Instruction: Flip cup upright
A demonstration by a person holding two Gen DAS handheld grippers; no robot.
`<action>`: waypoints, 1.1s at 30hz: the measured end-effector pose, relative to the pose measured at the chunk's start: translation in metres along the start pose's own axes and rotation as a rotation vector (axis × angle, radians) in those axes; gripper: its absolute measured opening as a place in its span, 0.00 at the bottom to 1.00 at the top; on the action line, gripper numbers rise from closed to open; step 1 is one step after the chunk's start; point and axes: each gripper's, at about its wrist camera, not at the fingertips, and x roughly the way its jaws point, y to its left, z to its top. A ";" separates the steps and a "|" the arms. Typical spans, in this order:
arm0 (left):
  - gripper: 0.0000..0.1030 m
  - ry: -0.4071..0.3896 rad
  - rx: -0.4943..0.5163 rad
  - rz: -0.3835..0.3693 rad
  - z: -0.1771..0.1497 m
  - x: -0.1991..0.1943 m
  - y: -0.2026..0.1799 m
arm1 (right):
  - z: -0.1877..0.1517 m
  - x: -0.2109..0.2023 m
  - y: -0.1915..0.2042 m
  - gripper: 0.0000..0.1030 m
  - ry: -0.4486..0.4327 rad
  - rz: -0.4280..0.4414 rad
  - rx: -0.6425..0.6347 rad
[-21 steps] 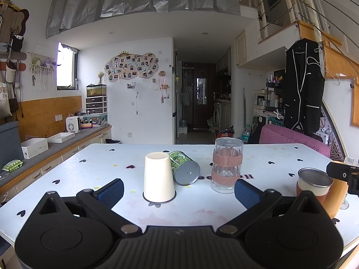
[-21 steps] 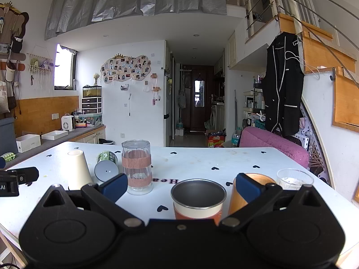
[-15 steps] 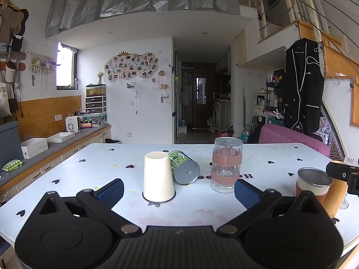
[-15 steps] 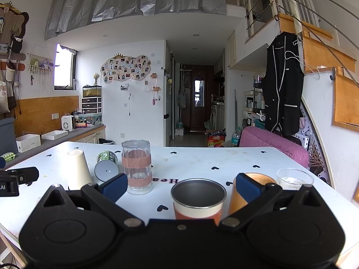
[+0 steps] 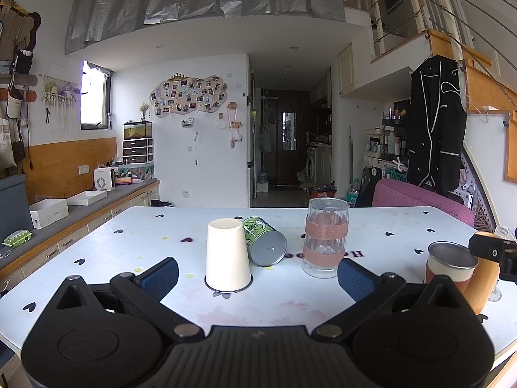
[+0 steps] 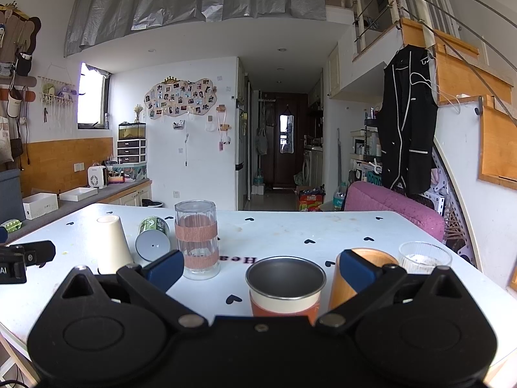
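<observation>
Basically nothing done yet: the cup sits mouth-down on the desk, just beside a tipped green can (touching or not, can't tell). Left gripper hovers short of it, fingers wide and empty; right gripper also wide, near a metal cup. Reach, grasp, flip and set-down all remain.
</observation>
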 end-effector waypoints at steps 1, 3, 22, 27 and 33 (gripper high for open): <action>1.00 0.000 0.000 -0.001 0.000 0.000 0.000 | 0.000 0.000 0.000 1.00 0.000 0.000 0.000; 1.00 0.000 0.001 -0.002 0.000 0.000 0.000 | 0.000 0.000 0.000 1.00 0.000 -0.001 0.000; 1.00 0.006 -0.004 -0.103 -0.005 0.018 -0.019 | -0.012 -0.010 -0.015 1.00 -0.013 0.011 0.016; 0.98 0.007 -0.005 -0.169 0.002 0.041 -0.035 | -0.018 -0.015 -0.022 1.00 -0.032 0.046 0.050; 0.91 -0.006 0.007 -0.228 0.011 0.085 -0.055 | -0.026 -0.015 -0.035 1.00 -0.020 0.026 0.082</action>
